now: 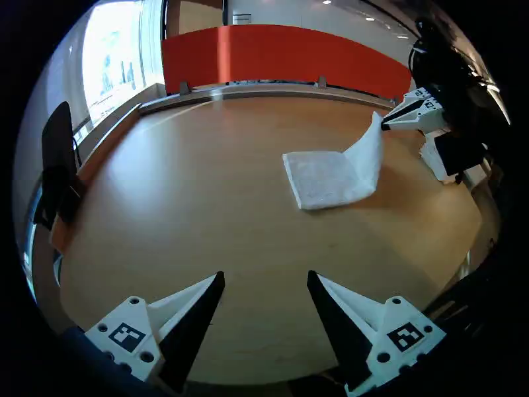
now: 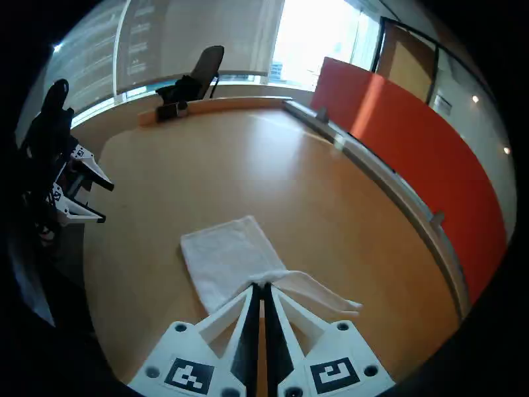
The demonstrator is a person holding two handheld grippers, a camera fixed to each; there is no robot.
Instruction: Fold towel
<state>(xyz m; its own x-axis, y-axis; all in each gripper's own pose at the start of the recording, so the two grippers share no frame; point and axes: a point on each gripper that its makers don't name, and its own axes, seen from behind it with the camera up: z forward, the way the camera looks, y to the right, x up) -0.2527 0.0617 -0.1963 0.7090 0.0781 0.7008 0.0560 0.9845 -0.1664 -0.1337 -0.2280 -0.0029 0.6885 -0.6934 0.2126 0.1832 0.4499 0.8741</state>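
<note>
White terry cloth: a towel (image 1: pixel 327 178) is seen on a light wooden table (image 1: pixel 198 218), on the near side of an orange-red partition (image 1: pixel 278 56) that runs along the table's far edge. The towel is well apart from the partition. Its shape is roughly rectangular and its surface is nubbly and plain, with no pattern made out. Most of it is laid flat on the wood. One end is lifted off the table and curled upward into a standing flap, so that a soft bend is formed where the raised part meets the flat part. The topmost corner of the flap is on the side of the towel toward the partition.

That corner is pinched by the right gripper (image 2: pixel 262 288). In the right gripper view its two fingers are brought almost together, with a thin slit between them and the cloth caught at the tips. From the left gripper view the same pinch is seen at the flap's top corner.

The left gripper (image 1: pixel 266 278) is held over bare table, farther from the partition than the towel and apart from the cloth. Its fingers are spread wide and nothing is held between them.

A dark chair (image 2: pixel 205 66) is noted at the table's end, beside bright windows (image 2: pixel 317 40) that meet the partition's end.
</note>
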